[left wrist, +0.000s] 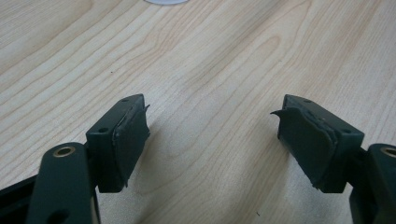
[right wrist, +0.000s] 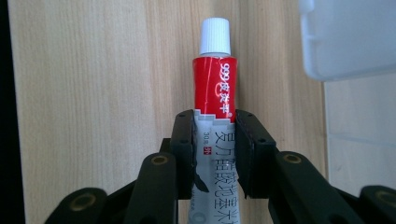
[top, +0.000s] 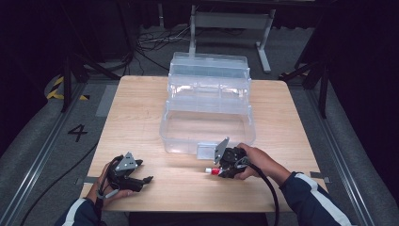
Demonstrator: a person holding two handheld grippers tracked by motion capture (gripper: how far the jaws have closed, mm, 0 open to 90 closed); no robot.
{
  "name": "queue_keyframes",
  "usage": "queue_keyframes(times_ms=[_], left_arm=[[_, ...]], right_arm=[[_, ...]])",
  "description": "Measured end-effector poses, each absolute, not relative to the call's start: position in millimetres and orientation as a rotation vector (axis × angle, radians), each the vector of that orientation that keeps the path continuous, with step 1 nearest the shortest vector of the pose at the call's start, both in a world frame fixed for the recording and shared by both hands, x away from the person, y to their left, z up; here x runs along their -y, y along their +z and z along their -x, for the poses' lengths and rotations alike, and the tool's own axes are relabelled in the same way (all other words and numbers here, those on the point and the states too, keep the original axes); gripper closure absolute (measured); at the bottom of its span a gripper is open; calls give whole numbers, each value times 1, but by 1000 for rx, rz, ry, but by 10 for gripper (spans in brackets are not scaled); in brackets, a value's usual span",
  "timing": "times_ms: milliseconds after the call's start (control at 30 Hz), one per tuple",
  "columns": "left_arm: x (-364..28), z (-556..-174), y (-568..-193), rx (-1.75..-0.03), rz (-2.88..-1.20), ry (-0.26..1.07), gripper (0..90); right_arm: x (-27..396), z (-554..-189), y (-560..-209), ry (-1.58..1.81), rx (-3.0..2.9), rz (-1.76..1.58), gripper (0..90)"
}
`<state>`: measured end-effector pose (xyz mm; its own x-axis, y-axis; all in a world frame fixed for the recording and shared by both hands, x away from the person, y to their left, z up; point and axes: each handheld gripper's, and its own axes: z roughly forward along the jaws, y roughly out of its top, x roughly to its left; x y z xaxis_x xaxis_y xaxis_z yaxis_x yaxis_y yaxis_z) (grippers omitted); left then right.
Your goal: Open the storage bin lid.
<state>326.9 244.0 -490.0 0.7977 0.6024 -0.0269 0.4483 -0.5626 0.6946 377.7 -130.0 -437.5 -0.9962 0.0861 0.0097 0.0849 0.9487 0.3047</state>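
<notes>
near the clear organiser box point(top: 207, 123), right gripper point(right wrist: 215, 140) clenched on ointment tube point(right wrist: 215, 84), presumably for stowing; left gripper point(left wrist: 212, 135) released, idle on table point(top: 141, 108).

High camera overlooks the table point(top: 141, 117); tool cameras skim its wood closely.

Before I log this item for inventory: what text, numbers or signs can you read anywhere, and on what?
"999" with Chinese characters beside it, too small to make out: red band of the ointment tube.
"30" and large Chinese print, partly hidden by the right gripper's fingers: tube's white body.
"4": floor marking left of the table.
</notes>
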Motion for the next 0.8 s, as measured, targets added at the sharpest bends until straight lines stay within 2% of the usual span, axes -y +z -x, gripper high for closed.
queue_keyframes(times_ms=[800], left_arm=[[-244, -327, -490, -773, -2261, 274, 240]], right_arm=[[163, -375, -357, 645, -2968, -126, 712]])
